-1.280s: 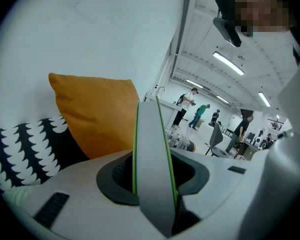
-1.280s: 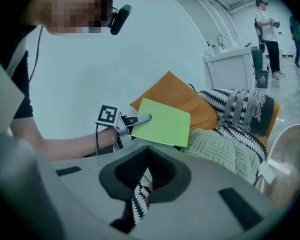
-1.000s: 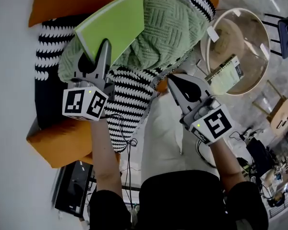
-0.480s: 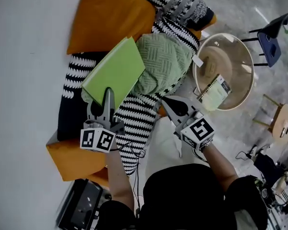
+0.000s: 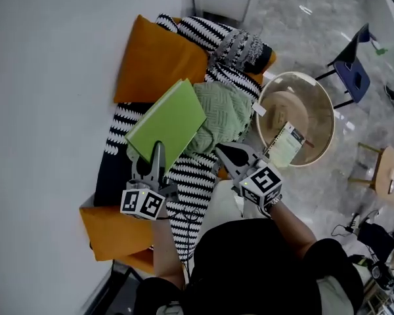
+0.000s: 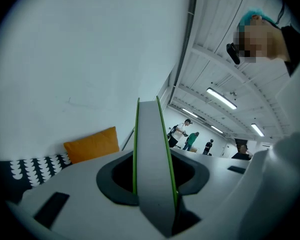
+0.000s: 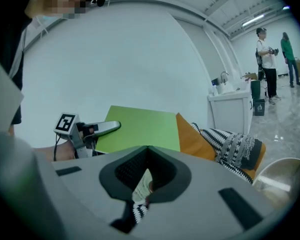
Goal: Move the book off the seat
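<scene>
Left gripper (image 5: pixel 157 151): jaws clamped on the near edge of the thin flat green book (image 5: pixel 167 120); its own view shows the page block squeezed between the pads. Right gripper (image 5: pixel 220 151): jaws pressed together, nothing caught in them; only cloth shows through the hollow behind the tips. Book is held roughly flat in the air by that one gripper, over the orange sofa seat (image 5: pixel 111 231) and its black-and-white patterned throw (image 5: pixel 194 179). Its far corner overlaps the pale green knitted blanket (image 5: pixel 222 113) in the head view; contact there cannot be judged. Behind: orange back cushion (image 5: pixel 157 61), white wall. To the right, well apart from the book, a round wooden table with a glass top (image 5: pixel 315 100) carries a small printed booklet (image 5: pixel 284 144). Progress, my reading: grasp done, lift looks done; book is not yet clear of the seat's footprint. Left to do: carry it sideways, set it down off the seat (table is the likely spot), release.
</scene>
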`<state>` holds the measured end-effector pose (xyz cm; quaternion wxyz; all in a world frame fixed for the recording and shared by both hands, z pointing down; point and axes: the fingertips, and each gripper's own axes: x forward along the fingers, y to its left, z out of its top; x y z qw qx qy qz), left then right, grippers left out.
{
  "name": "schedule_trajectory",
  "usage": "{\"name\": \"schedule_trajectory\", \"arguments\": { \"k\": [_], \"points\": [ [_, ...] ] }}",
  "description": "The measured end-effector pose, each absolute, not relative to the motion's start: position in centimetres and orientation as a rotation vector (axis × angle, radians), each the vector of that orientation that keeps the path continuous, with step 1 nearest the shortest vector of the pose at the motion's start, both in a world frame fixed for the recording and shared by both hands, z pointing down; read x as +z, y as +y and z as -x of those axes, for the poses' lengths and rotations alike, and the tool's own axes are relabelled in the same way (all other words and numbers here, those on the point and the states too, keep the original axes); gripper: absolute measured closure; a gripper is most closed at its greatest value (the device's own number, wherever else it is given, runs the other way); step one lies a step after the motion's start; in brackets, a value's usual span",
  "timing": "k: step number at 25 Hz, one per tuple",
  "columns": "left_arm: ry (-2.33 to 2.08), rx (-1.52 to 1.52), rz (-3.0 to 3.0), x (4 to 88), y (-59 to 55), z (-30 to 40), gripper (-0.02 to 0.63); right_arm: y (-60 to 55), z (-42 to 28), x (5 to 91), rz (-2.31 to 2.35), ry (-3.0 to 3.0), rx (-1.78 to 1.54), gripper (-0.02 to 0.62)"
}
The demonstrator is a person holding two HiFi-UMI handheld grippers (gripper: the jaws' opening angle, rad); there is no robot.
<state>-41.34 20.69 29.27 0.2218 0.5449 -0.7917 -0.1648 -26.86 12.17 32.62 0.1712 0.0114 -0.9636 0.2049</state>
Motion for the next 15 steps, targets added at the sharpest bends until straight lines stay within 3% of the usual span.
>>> {"name": "schedule_trajectory", "arguments": {
  "k": [15],
  "points": [
    [-2.065, -0.605, -1.767, 16.9, 16.7, 34.8, 0.456, 10.0, 23.7, 22.8, -0.073, -2.876, 0.462, 0.580]
  ]
}}
